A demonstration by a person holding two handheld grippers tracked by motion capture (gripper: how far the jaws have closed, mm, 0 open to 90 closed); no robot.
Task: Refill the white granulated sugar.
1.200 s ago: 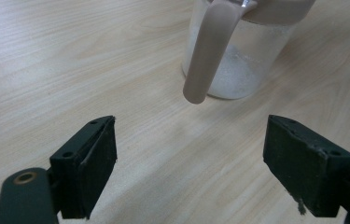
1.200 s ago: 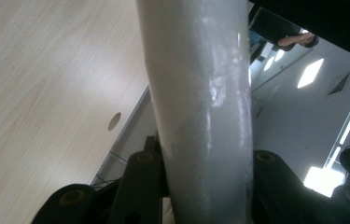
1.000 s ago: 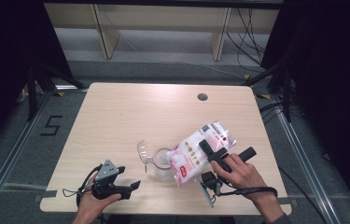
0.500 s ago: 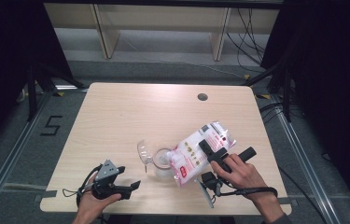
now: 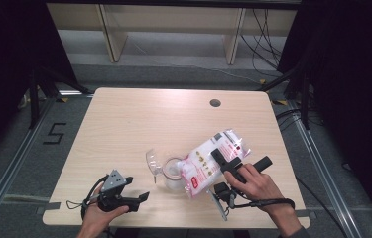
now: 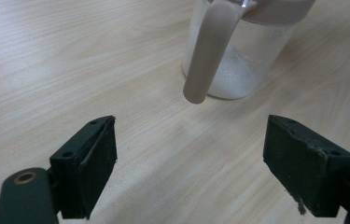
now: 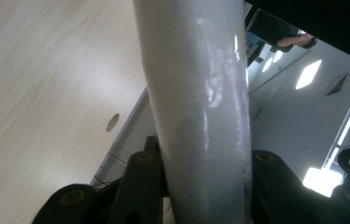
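Bag (image 5: pixel 208 163) tilted over jar (image 5: pixel 172 174), perhaps touching its rim.

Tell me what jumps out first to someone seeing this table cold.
The white and pink bag, tipped over the clear jar near the table's front middle, clamped in the right gripper. The jar holds white grains at its bottom and has a beige handle. At the front left, the left gripper lies low with jaws wide open, pointing at the jar.

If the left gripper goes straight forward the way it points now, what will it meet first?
Probably the beige handle of the clear plastic jug; bare wooden table lies before the open left gripper until then.
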